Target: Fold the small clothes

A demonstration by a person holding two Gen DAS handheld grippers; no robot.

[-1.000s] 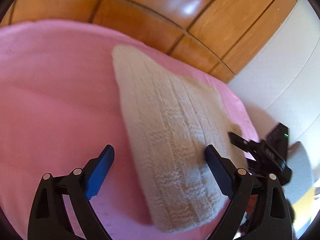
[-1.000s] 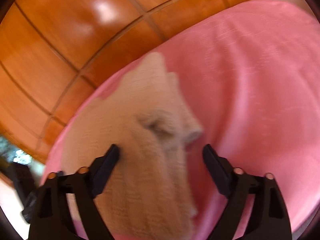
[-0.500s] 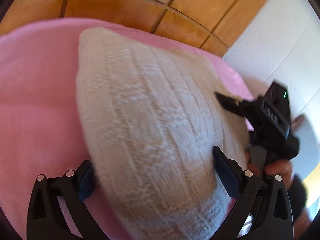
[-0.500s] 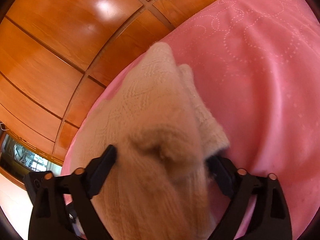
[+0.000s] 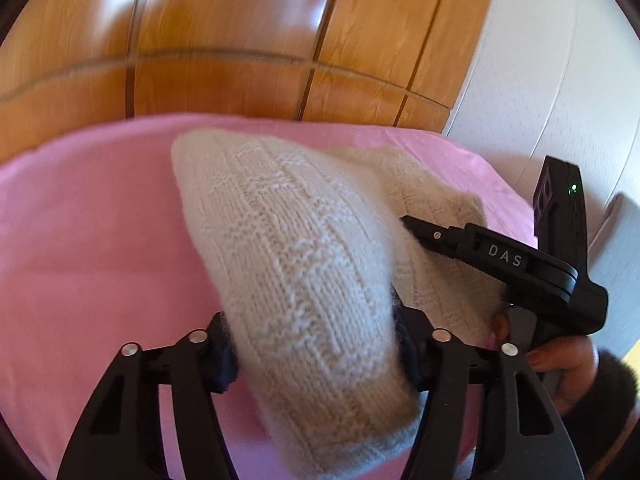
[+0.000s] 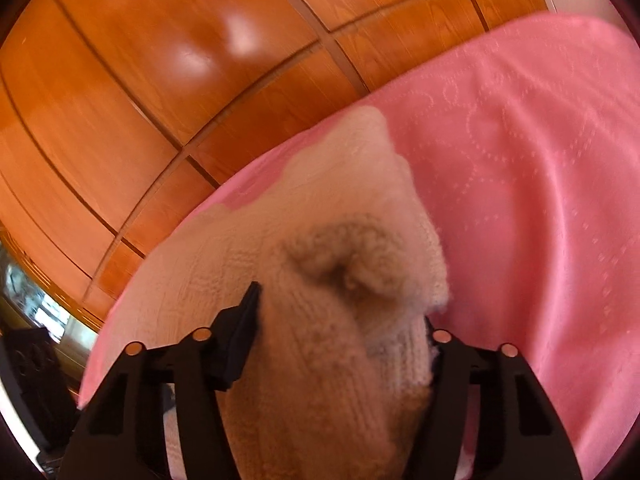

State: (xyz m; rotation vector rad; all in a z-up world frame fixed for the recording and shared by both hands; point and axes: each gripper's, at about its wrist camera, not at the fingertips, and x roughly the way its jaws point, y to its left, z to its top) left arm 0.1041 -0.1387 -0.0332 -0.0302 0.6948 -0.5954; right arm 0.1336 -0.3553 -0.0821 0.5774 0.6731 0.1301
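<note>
A cream knitted garment (image 5: 304, 264) lies on a pink sheet (image 5: 92, 240). My left gripper (image 5: 312, 344) is shut on a bunched edge of the garment, which bulges up between the fingers. My right gripper (image 6: 340, 328) is shut on another bunched part of the same garment (image 6: 320, 280). The right gripper also shows in the left wrist view (image 5: 512, 264), held by a hand at the garment's right side. The garment's far corner rests on the sheet.
A glossy wooden panelled board (image 5: 240, 40) stands behind the pink sheet (image 6: 540, 200). A white wall (image 5: 560, 80) is to the right in the left wrist view. A dark object (image 6: 28, 380) sits at the left edge of the right wrist view.
Both grippers moved onto the garment and closed on it. The cloth now bunches between the fingers and its near part is raised off the sheet.
</note>
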